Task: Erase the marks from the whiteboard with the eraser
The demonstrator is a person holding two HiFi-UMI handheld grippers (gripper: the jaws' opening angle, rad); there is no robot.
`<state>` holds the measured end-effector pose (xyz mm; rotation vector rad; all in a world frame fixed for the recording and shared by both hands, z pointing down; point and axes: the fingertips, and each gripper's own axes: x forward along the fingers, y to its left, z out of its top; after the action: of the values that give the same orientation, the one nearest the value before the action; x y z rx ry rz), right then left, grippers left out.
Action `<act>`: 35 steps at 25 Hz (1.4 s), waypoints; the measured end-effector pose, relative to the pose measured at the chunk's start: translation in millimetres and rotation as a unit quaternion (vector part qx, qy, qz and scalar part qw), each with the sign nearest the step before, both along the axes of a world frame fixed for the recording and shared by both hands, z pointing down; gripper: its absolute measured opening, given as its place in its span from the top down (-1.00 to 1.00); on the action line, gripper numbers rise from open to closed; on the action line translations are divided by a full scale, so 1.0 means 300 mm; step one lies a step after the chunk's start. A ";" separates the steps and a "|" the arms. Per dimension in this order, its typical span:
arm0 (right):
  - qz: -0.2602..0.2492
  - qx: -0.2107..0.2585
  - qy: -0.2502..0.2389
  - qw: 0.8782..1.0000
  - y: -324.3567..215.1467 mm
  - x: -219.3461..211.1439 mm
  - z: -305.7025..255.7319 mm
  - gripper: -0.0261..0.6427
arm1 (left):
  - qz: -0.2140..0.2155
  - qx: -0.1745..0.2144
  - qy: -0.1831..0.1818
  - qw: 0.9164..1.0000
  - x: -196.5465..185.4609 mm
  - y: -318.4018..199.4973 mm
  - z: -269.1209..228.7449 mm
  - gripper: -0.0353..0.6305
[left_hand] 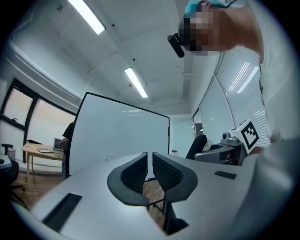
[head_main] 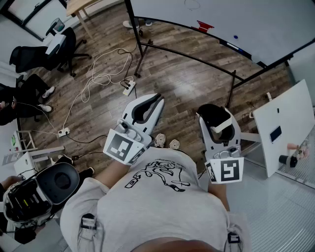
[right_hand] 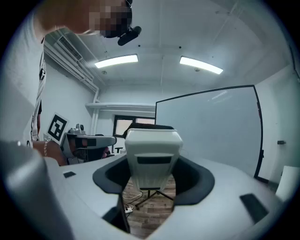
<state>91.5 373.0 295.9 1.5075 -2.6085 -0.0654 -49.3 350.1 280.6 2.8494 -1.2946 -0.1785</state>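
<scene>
The whiteboard (head_main: 221, 19) stands on a black frame ahead of me, with a faint round mark (head_main: 193, 5) near its top. In the left gripper view the whiteboard (left_hand: 122, 136) fills the middle, a small mark (left_hand: 110, 158) low on it. My left gripper (head_main: 156, 101) is held level over the floor, its jaws shut with nothing between them (left_hand: 152, 161). My right gripper (head_main: 212, 109) is shut on the eraser (head_main: 222, 125), a white block with a black felt face (right_hand: 152, 157). Both grippers are well short of the board.
A red item (head_main: 204, 24) and markers (head_main: 235, 45) lie on the board's ledge. Cables and a power strip (head_main: 129, 87) trail over the wooden floor. An office chair (head_main: 54, 49) stands at the left, a white panel (head_main: 288, 123) at the right. A person (left_hand: 68, 136) stands beside the board.
</scene>
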 end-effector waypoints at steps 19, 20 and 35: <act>0.007 -0.021 -0.012 1.000 -0.083 -0.158 0.040 0.11 | 0.007 -0.021 -0.002 1.000 -0.177 -0.054 0.078 0.76; 0.007 -0.021 -0.012 1.000 -0.089 -0.160 0.042 0.11 | 0.006 -0.020 -0.002 1.000 -0.181 -0.060 0.079 0.76; 0.003 -0.021 -0.008 1.000 -0.277 -0.087 0.040 0.11 | 0.000 -0.017 -0.007 1.000 -0.105 -0.240 0.071 0.76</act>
<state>65.5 290.1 308.0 1.5080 -2.6013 0.0017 -80.7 278.1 302.0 2.8284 -1.2860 -0.1347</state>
